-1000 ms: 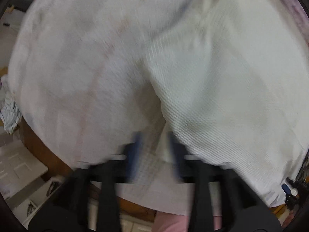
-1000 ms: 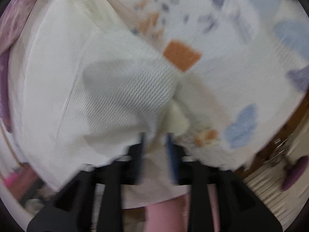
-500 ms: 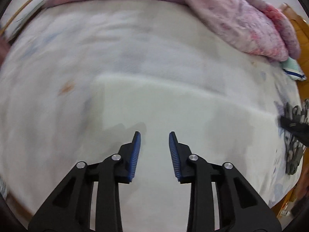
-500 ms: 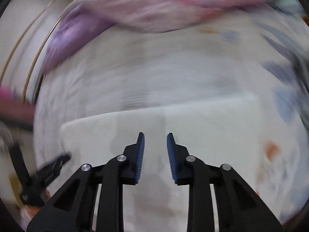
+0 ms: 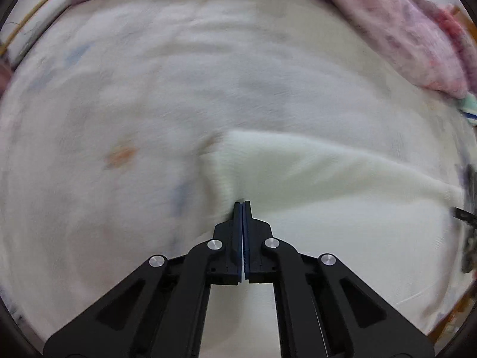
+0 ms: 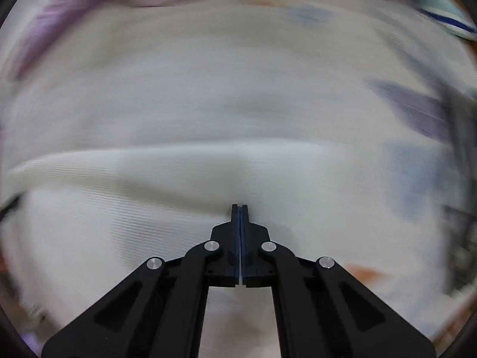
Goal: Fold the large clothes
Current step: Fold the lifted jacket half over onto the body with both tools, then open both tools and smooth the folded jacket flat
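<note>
The cream ribbed garment (image 5: 342, 179) lies spread on a bed, over a white bedsheet (image 5: 134, 95) printed with faint orange and blue shapes. In the left wrist view its near-left corner is bunched into a small peak just at the tips of the left gripper (image 5: 242, 203), whose jaws are pressed together; the cloth seems pinched between the blue pads, though blur makes the contact hard to confirm. From there the garment runs right as a long raised fold. In the right wrist view the same garment (image 6: 149, 179) stretches across the frame with a fold ridge just beyond the right gripper (image 6: 240, 206), whose jaws are likewise fully closed over the fabric; whether it holds any cloth I cannot tell. At the far side of the bed lies a rumpled pink and purple blanket (image 5: 402, 35), with a small green and blue cloth (image 5: 468, 107) at the right edge.
</note>
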Demonstrator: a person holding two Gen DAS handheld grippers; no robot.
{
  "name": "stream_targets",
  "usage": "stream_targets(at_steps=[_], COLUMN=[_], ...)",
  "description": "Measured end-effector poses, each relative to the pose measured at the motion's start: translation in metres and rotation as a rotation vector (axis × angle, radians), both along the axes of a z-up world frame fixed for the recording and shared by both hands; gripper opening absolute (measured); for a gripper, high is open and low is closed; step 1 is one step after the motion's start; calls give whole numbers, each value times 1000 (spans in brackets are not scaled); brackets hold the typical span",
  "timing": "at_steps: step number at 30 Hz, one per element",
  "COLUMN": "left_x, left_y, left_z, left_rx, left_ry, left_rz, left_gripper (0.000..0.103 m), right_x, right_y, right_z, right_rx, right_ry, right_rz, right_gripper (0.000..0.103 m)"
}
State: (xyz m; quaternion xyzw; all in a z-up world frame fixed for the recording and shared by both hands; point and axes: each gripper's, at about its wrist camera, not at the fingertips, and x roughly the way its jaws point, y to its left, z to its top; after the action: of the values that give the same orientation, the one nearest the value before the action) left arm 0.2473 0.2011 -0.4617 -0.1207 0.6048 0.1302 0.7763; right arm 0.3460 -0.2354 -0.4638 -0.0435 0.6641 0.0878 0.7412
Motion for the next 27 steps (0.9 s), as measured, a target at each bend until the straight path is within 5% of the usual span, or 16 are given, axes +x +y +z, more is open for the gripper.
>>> stream_targets(at_steps=[3,6,9,12,15,18,22,27], left_x=[-12,-35,-70,-126,-175,-189,-169,-128], left_y=[5,0,-20,-35,-45,-51,-73,-118], left_z=[6,14,3,-21,-43,-22,22,10], left_rx=[137,32,15,17,30,14,-35,-126], left_ry=[107,96,159,274,437,400,233,182], left_rz=[33,69,74,90,109,133,97,3], left_gripper=[3,4,3,3,3,4,4,4], right_x=[-5,-25,-56,-114,-164,-195,-193,-180], right_y=[-55,-61,-53,-47,-61,-58,-6,75], right_z=[10,33,27,-6,-19,-10,26,14], right_rx=[41,108,195,97,105,71,154,237], right_ry=[59,38,120,244,328,415,339,345], right_rz=[-180,-194,-187,-165,-234,-250,-129,-28], right_gripper=[6,6,6,5,3,6,7,7])
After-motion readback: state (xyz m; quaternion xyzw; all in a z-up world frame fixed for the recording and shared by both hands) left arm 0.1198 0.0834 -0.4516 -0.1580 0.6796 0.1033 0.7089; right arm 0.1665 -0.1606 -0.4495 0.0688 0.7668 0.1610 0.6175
